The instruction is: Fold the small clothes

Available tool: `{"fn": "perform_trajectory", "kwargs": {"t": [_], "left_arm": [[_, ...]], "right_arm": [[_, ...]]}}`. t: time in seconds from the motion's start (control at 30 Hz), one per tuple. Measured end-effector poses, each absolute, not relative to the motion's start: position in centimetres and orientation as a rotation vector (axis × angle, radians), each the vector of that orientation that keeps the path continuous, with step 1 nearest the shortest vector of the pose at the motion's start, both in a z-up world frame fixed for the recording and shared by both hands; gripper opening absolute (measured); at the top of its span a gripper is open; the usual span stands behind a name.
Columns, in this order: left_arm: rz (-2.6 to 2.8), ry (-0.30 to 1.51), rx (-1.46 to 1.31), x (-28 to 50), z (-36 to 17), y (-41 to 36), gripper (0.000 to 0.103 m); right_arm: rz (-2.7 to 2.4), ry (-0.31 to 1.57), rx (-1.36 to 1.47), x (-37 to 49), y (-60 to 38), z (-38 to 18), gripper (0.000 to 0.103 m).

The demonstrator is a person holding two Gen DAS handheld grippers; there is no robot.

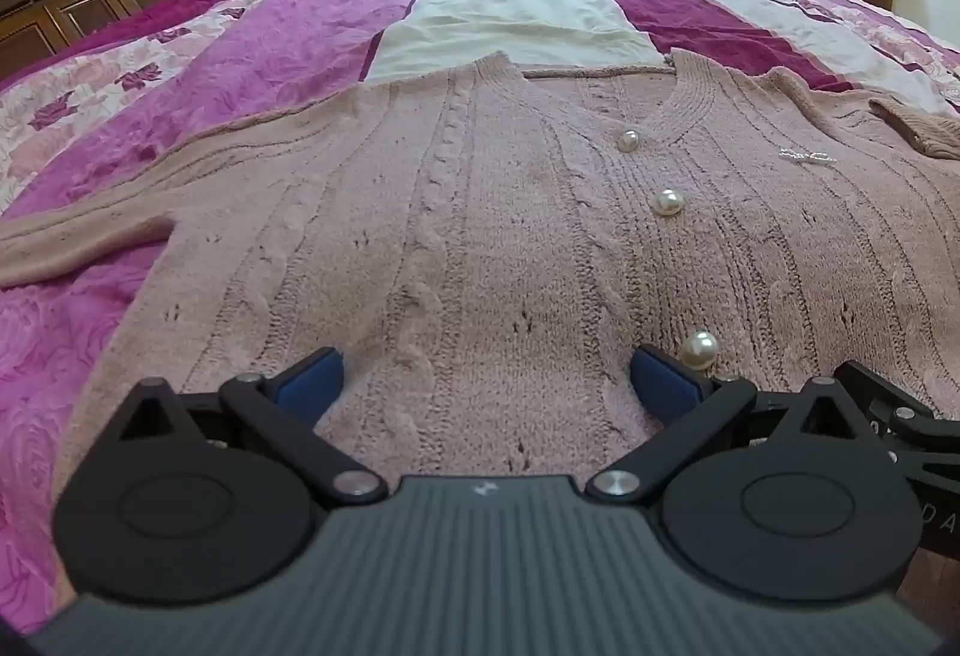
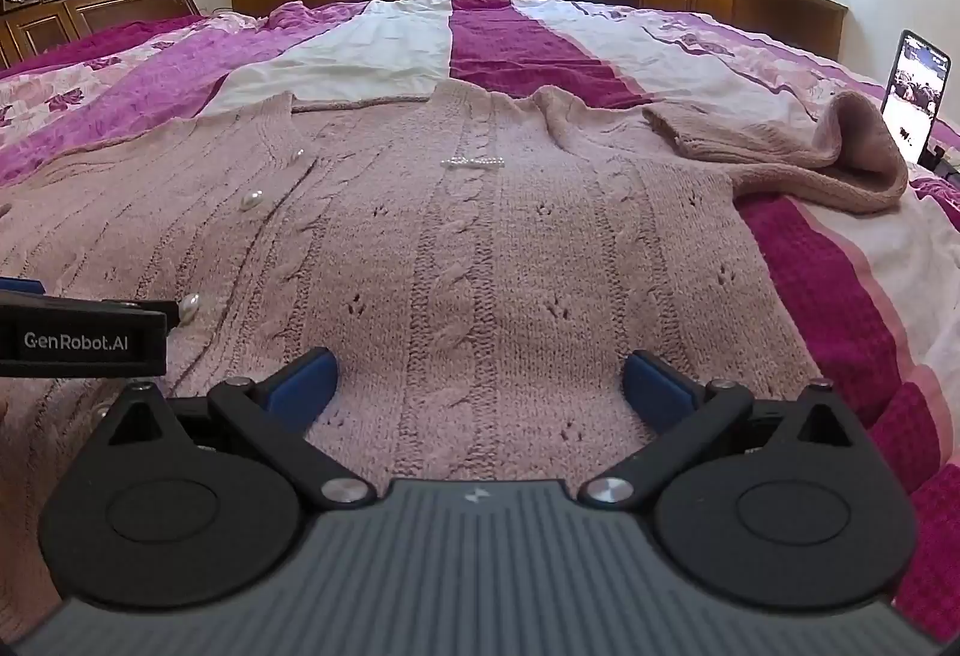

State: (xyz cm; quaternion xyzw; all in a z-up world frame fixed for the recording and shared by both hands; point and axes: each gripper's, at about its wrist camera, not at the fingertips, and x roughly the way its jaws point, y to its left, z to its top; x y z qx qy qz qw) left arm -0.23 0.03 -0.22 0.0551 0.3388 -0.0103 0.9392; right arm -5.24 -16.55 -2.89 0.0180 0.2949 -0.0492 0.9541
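While both claws gape, the cardigan's [image 1: 480, 236] hem stays hidden.

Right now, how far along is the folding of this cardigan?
Barely begun. The pink cardigan lies flat and buttoned on the bed; only its right sleeve is flopped inward. Left gripper and right gripper are open, holding nothing. All folds remain.

Both units same build: left gripper [image 1: 486, 377] and right gripper [image 2: 480, 377] have blue pads [image 1: 312, 377] on black linkage arms, silver pivot screws [image 1: 353, 482], two round black discs at bottom L/R of frame, grey ribbed housing btm centre w/ small white logo. Left unit's side, at left edge of right-wrist view, reads "GenRobot.AI" in white [image 2: 76, 341].
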Motion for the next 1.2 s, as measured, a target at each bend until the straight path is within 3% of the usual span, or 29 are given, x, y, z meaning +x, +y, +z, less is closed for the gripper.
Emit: {"fn": "perform_trajectory", "kwargs": {"t": [1.2], "left_arm": [[-0.021,0.703,0.114,-0.06,-0.07,0.06,0.103]], "right_arm": [[-0.101,0.601,0.033,-5.29,-16.35,-3.09,0.103]]}}
